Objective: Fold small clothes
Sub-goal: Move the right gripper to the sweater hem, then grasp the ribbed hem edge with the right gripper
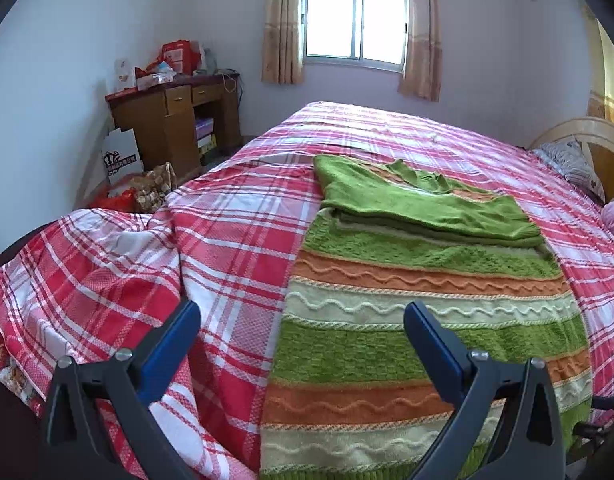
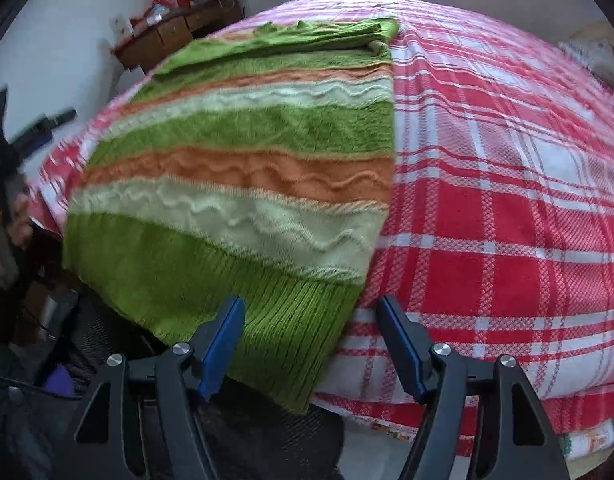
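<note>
Both tools hang empty over the near edge of the bed. The right gripper (image 2: 311, 344) stands with its jaws fairly wide, nothing between the blue pads, poised just above the ribbed green hem of the sweater (image 2: 243, 168) at its near right corner, where the knit droops over the bed's edge. The left gripper (image 1: 303, 344) is wide open too, pads touching nothing; it sits over the sweater's left side, one finger above the plaid bedspread (image 1: 235, 240) and the other above the striped knit.

The sweater, banded in green, orange and cream, lies lengthwise from the near edge toward the middle of the bed. Its far end looks already dealt with: the plain green sleeves and top lie doubled across the body there in a flat layer. So I'd judge the sleeve-folding step done and the lengthwise fold about to begin, with the hem to be brought up toward the collar.

That would call for each gripper to drop onto its own hem corner, bite through both layers of the ribbing, then lift and carry together toward the far end so the fold lands square. The knit is thick and floppy; a shallow pinch could slip off. The right-wrist view is blurred, so exactly how close the pads sit to the cloth I can't say.
</note>
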The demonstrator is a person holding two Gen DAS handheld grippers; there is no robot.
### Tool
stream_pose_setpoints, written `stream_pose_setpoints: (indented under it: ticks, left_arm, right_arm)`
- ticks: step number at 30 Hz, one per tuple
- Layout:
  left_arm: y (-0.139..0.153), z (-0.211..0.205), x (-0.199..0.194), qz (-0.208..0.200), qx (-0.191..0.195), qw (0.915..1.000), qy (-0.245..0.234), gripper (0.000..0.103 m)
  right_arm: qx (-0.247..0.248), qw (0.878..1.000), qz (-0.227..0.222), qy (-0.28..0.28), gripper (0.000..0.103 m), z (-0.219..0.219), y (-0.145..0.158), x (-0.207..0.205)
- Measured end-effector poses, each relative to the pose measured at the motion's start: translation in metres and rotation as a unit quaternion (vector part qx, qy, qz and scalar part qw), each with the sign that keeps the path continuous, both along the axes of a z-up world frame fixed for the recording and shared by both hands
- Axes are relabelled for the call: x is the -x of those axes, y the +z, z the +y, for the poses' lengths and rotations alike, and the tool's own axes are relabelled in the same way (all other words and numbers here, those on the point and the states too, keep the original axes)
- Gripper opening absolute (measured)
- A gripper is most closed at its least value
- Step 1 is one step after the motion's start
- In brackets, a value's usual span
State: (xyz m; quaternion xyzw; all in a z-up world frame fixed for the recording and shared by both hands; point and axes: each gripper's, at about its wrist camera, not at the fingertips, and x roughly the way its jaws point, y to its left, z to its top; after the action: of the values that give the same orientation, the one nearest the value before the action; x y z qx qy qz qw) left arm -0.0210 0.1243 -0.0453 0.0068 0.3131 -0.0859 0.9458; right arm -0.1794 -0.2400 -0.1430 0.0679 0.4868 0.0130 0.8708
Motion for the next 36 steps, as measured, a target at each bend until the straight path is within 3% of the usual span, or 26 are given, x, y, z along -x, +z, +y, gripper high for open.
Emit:
stream_pose_setpoints:
  ticks: [1, 3, 7, 11, 17, 19, 24, 29, 31, 36]
  left_arm:
    - [0.001, 0.002, 0.001, -0.003, 0.002, 1.0, 0.001, 0.103]
    - [0.003, 0.007, 0.004, -0.008, 0.007, 0.9999, 0.002, 0.103]
    - [0.006, 0.011, 0.003, -0.011, 0.015, 0.9998, 0.005, 0.103]
    - [0.005, 0.011, 0.003, -0.011, 0.015, 0.9998, 0.005, 0.103]
    - [0.005, 0.01, 0.0, -0.01, 0.011, 0.9999, 0.003, 0.103]
    - [0.008, 0.011, -0.001, -0.016, 0.007, 0.9998, 0.005, 0.103]
    - [0.015, 0.022, -0.012, -0.017, 0.013, 0.9996, 0.018, 0.103]
    - [0.022, 0.041, -0.02, -0.014, 0.027, 0.9991, 0.032, 0.103]
    - [0.024, 0.048, -0.022, -0.011, 0.028, 0.9992, 0.028, 0.103]
    - [0.024, 0.057, -0.027, -0.005, 0.011, 0.9998, 0.015, 0.103]
  right_arm:
    - [0.003, 1.0, 0.006, 0.015, 0.037, 0.006, 0.003, 0.001]
    - [-0.017, 0.999, 0.014, 0.027, 0.012, 0.01, 0.005, 0.002]
    - [-0.053, 0.998, 0.028, 0.009, 0.013, 0.004, -0.004, 0.005]
    - [-0.135, 0.99, 0.039, -0.012, 0.014, -0.013, -0.012, 0.006]
    - [-0.193, 0.979, 0.058, 0.007, 0.012, -0.026, -0.013, 0.008]
    - [-0.244, 0.969, 0.045, 0.019, 0.011, -0.031, -0.003, 0.005]
    - [-0.318, 0.947, -0.02, 0.034, 0.011, -0.049, 0.041, -0.024]
    - [-0.311, 0.947, -0.079, 0.007, 0.009, -0.073, 0.072, -0.088]
    - [-0.3, 0.949, -0.099, -0.019, 0.0, -0.087, 0.075, -0.114]
    - [-0.278, 0.948, -0.122, -0.096, 0.0, -0.118, 0.068, -0.151]
